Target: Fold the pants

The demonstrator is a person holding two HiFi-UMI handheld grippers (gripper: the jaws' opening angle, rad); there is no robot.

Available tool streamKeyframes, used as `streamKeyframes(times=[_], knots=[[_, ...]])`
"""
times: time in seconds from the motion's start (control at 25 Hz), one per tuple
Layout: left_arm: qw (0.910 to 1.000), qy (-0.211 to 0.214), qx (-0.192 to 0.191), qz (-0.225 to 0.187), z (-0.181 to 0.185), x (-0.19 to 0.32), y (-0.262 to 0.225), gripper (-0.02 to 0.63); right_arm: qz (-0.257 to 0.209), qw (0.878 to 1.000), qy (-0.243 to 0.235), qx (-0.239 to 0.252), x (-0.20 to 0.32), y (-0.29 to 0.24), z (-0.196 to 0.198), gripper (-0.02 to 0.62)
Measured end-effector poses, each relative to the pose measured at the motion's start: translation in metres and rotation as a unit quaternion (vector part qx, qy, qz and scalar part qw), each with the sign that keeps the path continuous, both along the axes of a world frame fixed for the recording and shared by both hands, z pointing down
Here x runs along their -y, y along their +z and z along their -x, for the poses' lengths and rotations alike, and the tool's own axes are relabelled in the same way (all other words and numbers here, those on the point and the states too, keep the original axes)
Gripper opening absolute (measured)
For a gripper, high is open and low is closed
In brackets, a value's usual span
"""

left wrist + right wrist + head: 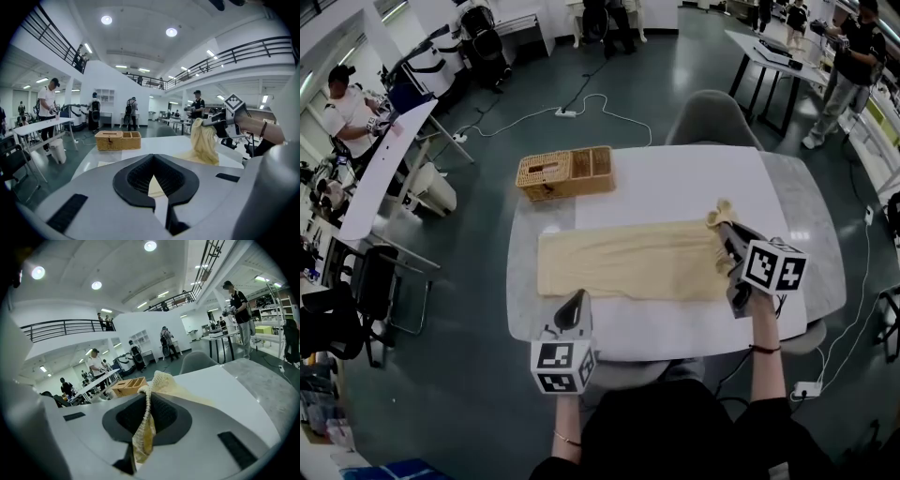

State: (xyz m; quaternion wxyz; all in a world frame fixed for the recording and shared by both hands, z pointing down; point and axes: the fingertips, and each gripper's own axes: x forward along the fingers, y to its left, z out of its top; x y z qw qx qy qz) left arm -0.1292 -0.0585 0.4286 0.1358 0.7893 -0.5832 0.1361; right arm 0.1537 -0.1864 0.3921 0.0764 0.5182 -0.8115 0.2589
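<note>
White worktop [675,183] lies beneath both tongs. The right tongs [724,228], tilted slightly downward, are clamped on one raised, bunched end of the cream pants [628,261]. The left tongs [577,298], jaws together with nothing seen gripped, point at the pants' near edge.

The right gripper [724,225] pinches one end of the cream pants [628,261], which bunches up at its tip; the rest lies flat to its left across the table [675,178]. The left gripper [576,300] points at the pants' near edge. A basket [565,172] sits well beyond it.
</note>
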Motion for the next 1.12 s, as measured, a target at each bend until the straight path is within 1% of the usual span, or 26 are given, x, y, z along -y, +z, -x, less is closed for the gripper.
streamKeyframes(times=[0.2,0.48,0.6,0.8,0.92,1.12], knots=[[0.9999,-0.014,-0.002,0.005,0.015,-0.006,0.003,0.008,-0.002,1.000,-0.019,0.003,-0.001,0.001,0.031,0.035],[0.9990,-0.043,-0.009,0.010,0.023,-0.011,0.003,0.008,-0.001,0.997,-0.072,0.018,0.002,-0.001,0.079,0.035],[0.9984,-0.054,-0.008,0.012,0.023,-0.012,0.004,0.008,-0.001,0.996,-0.086,0.024,0.006,-0.001,0.090,0.035],[0.9970,-0.076,-0.003,0.017,0.026,-0.013,0.005,0.008,0.011,0.993,-0.105,0.048,0.009,0.000,0.107,0.035],[0.9958,-0.090,-0.005,0.017,0.029,-0.012,0.003,0.008,0.012,0.991,-0.122,0.044,0.014,0.000,0.119,0.035],[0.9935,-0.113,-0.001,0.014,0.028,-0.016,0.002,0.008,0.012,0.987,-0.149,0.054,0.018,0.000,0.132,0.035]])
